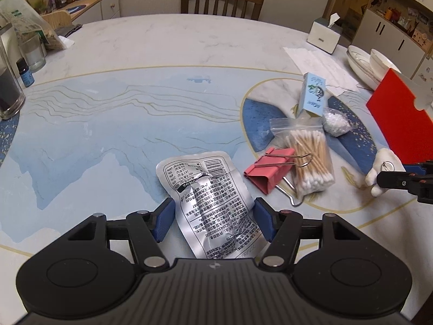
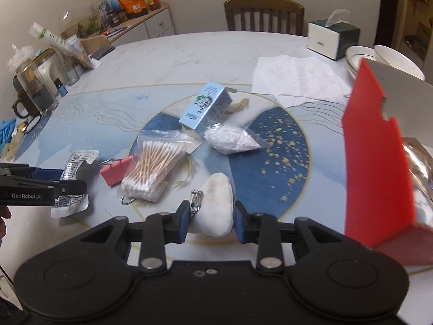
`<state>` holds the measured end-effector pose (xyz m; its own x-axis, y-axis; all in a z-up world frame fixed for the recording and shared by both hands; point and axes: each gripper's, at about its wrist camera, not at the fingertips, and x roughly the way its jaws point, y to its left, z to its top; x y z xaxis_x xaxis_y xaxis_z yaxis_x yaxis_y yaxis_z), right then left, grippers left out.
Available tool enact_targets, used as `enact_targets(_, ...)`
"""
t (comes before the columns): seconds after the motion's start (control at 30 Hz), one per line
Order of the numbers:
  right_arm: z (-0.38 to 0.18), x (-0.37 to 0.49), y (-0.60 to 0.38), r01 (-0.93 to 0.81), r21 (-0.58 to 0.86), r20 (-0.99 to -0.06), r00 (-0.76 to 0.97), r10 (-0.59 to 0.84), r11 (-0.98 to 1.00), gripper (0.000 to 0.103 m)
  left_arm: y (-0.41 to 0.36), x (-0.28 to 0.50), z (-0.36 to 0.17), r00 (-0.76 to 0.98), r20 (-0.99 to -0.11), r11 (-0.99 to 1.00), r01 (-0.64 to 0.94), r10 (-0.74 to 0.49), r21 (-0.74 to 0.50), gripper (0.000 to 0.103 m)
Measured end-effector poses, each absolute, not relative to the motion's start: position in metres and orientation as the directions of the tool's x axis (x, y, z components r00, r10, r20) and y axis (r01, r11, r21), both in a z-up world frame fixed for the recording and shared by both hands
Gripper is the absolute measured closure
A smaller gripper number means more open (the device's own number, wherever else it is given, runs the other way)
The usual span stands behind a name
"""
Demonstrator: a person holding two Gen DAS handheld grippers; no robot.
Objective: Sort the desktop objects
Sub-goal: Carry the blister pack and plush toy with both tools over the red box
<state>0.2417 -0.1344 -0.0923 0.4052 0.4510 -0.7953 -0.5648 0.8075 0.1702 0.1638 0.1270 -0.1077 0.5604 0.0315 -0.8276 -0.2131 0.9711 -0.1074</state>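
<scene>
A silver foil packet lies on the table between the blue pads of my left gripper, whose jaws stand at its two edges, just touching. It also shows in the right wrist view. My right gripper has its pads against a white plush toy with a metal keyring; the toy also shows in the left wrist view. A bag of cotton swabs, a pink binder clip, a light-blue carton and a bag of white beads lie between the two.
A red open box stands at the right. Tissue box, stacked plates and paper sheets sit at the back right. Jars, a glass and a small blue bottle crowd the left edge. A chair stands behind.
</scene>
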Motion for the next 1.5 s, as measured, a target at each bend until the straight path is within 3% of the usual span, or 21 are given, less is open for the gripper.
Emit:
enact_targets(0.73, -0.033, 0.241, -0.203, -0.483, 0.191, -0.725, 0.518, 0.455, 0.855, 0.071, 0.055, 0.18, -0.036, 0.657, -0.749, 0.993, -0.004, -0.086, -0.119, 0.04)
enact_targets(1.5, -0.008, 0.262, -0.321, -0.356, 0.174, -0.66, 0.65, 0.377, 0.918, 0.071, -0.1, 0.241, 0.004, 0.691, -0.671, 0.956, 0.277, -0.268, -0.096, 0.04)
